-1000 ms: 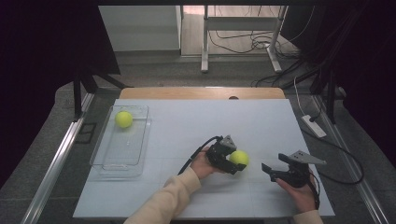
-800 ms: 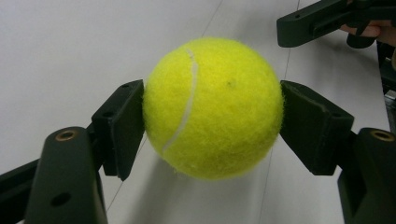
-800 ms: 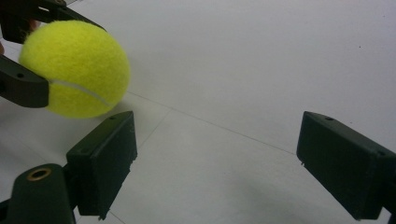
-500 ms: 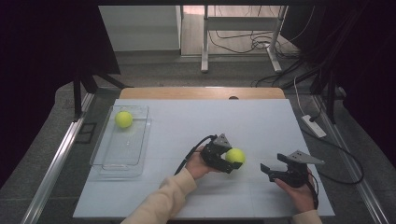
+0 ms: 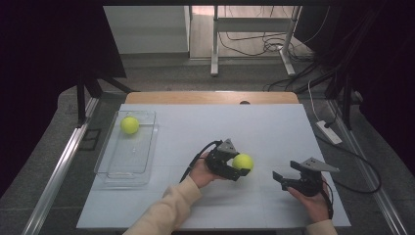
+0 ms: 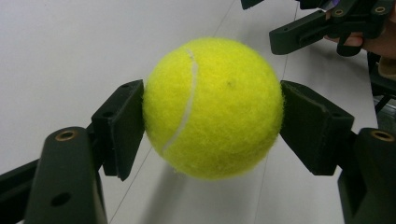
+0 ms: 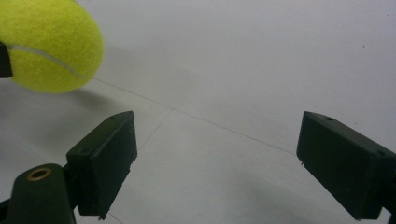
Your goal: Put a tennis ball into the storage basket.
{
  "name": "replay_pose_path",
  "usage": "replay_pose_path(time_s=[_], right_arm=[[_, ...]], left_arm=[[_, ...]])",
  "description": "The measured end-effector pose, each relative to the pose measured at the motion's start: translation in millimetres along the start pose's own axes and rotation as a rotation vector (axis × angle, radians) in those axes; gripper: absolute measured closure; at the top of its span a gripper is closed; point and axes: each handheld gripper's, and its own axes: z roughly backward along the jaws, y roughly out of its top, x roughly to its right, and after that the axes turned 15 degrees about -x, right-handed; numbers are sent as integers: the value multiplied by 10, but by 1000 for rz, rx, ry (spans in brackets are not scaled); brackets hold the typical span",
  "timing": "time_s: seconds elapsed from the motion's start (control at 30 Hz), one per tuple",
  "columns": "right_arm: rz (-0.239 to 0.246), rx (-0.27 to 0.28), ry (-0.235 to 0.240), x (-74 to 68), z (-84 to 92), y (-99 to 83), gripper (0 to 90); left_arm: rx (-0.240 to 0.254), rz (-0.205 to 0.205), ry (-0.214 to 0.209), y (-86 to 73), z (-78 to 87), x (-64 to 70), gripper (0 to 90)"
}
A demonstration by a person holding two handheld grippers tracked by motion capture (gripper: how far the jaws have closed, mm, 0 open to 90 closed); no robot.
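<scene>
Near the front middle of the white table [image 5: 274, 132], the left gripper [image 5: 239, 166] clamps a yellow tennis ball [image 5: 242, 162] between its two black jaws. From the left gripper view the grip is plain — one pad presses on each side of the tennis ball [image 6: 212, 107], whose white seam curves down its face, and a soft shadow lies on the table beneath it, so the ball looks to be held just clear of the surface. The person's left hand [image 5: 201, 170] wraps the gripper's body, a cream sleeve [image 5: 164, 210] running back to the bottom edge, and a black cable loops off the gripper toward the person.

To the right of the ball and a little nearer the person, the right gripper [image 5: 281, 179] sits in the right hand [image 5: 313, 203] with its jaws spread wide and nothing between them — the right gripper view looks through the gap at bare table, with the held ball [image 7: 49, 44] at the upper left corner.

Well apart, on the table's left side, a clear plastic tray [image 5: 110, 169] holds a second tennis ball [image 5: 129, 125] at its far end.
</scene>
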Motion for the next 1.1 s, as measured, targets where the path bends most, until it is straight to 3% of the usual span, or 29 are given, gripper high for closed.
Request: replay_pose_path(time_s=[0.43, 1.1], right_arm=[[5, -4, 6, -50, -9, -6, 123], [-1, 0, -4, -88, 17, -32, 124]], left_arm=[[24, 1, 22, -113, 185, -15, 273], [62, 17, 11, -328, 380, -106, 273]])
